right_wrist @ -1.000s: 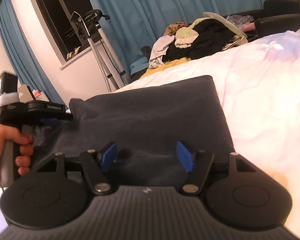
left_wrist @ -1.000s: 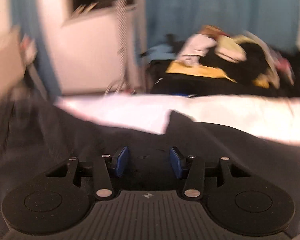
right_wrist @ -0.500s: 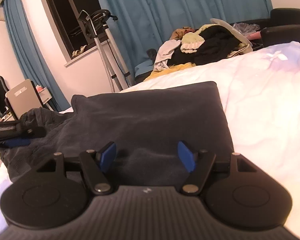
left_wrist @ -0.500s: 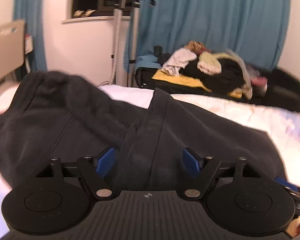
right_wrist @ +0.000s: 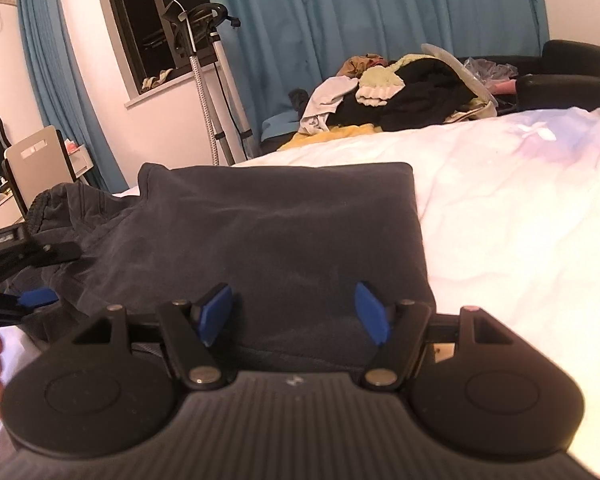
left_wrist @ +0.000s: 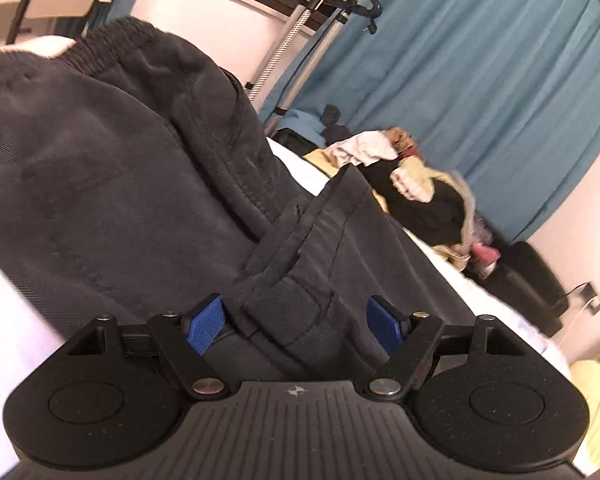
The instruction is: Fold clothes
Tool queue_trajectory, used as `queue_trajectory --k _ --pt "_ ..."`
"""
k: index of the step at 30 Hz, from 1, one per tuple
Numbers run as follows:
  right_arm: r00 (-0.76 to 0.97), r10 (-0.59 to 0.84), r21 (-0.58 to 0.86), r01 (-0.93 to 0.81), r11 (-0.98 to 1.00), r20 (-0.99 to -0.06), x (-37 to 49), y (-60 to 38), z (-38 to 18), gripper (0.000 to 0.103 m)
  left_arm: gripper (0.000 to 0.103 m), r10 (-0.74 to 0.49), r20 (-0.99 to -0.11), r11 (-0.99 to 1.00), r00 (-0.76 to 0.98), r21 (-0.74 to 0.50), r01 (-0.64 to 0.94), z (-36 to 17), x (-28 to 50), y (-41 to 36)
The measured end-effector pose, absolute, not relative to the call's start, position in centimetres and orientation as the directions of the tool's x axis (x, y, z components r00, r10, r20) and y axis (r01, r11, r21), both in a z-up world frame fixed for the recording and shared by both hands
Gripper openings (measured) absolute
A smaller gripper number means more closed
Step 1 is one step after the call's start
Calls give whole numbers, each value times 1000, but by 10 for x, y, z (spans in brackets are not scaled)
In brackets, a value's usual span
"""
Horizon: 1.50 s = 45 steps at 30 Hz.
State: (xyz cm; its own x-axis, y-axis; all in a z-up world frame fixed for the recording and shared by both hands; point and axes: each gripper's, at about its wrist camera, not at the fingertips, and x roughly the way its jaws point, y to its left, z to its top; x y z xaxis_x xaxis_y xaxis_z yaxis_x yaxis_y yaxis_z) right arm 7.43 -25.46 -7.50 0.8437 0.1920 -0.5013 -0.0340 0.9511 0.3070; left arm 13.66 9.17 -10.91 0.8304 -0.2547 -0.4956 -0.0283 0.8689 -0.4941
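Both the left hand-held gripper (left_wrist: 296,322) and the right hand-held gripper (right_wrist: 295,313) are hovering spread over the half-folded dark grey cotton trousers (right_wrist: 276,232) lying on the white bed (right_wrist: 520,208), apparently between folds, with a fresh pinch on the waistband side likely needed next.

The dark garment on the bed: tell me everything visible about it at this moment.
The dark garment is charcoal, soft, matte cloth that looks like trousers, with a gathered elastic waistband and stitched seams. It lies on the white bed sheet. In the right wrist view one part is folded into a flat rectangle; the waistband end beside it is rumpled. A folded edge lies between the open fingers of the left gripper; the right gripper is open over it, neither clamping.
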Motion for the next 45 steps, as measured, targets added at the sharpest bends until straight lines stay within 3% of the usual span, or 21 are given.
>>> queue_trajectory --k 4,6,7,9,12,16,20,24,27,29,33,37,39,40,41,42,43,45 --pt "849 196 322 -32 946 -491 76 -254 -78 73 79 -284 -503 880 816 -474 15 -118 150 85" --pt "850 202 321 -41 946 -487 77 -253 -81 75 58 -263 -513 891 817 -454 2 -121 152 82" --pt "851 202 321 -42 946 -484 77 -252 -81 75 54 -254 -514 897 820 -441 1 -120 151 81" --pt "855 203 323 -45 945 -477 77 -251 -82 76 36 -252 -501 904 828 -428 17 -114 146 78" --pt "861 210 341 -46 939 -463 73 -252 -80 77 23 -253 -495 921 831 -387 50 -98 135 69" --pt "882 208 406 -20 913 -423 68 -267 -76 76 23 -267 -482 916 834 -395 65 -74 115 67" --pt "911 150 449 42 892 -384 63 -286 -70 76 24 -207 -544 948 813 -317 29 -90 119 68" --pt "898 69 587 224 778 -434 61 -329 -80 76 28 -215 -576 941 789 -337 10 -110 126 75" --pt "862 123 658 275 701 -491 67 -341 -101 76 30 -206 -574 948 792 -319 15 -110 127 73" --pt "851 207 720 250 647 -482 71 -339 -113 76 32 -199 -573 952 795 -306 17 -110 126 72" --pt "830 437 870 110 481 -347 82 -327 -119 79 33 -205 -574 946 793 -324 9 -110 125 76" --pt "869 461 900 -43 433 -180 76 -322 -97 80 33 -217 -574 935 790 -355 -1 -111 127 80" --pt "875 440 906 -2 423 -203 79 -323 -105 80 34 -217 -570 936 792 -352 3 -111 127 78" --pt "869 422 893 49 447 -259 82 -323 -111 80 34 -217 -567 936 794 -353 3 -112 126 78" --pt "856 400 874 115 472 -328 86 -322 -121 70 35 -216 -565 936 796 -353 4 -112 126 77" --pt "846 385 864 158 478 -368 90 -323 -128 54 37 -217 -560 934 800 -357 4 -112 125 77" --pt "844 380 863 173 475 -378 92 -324 -133 53 37 -222 -548 929 807 -370 4 -112 123 78" --pt "849 359 850 177 496 -387 95 -322 -132 37 47 -224 -525 923 821 -385 6 -108 117 79"
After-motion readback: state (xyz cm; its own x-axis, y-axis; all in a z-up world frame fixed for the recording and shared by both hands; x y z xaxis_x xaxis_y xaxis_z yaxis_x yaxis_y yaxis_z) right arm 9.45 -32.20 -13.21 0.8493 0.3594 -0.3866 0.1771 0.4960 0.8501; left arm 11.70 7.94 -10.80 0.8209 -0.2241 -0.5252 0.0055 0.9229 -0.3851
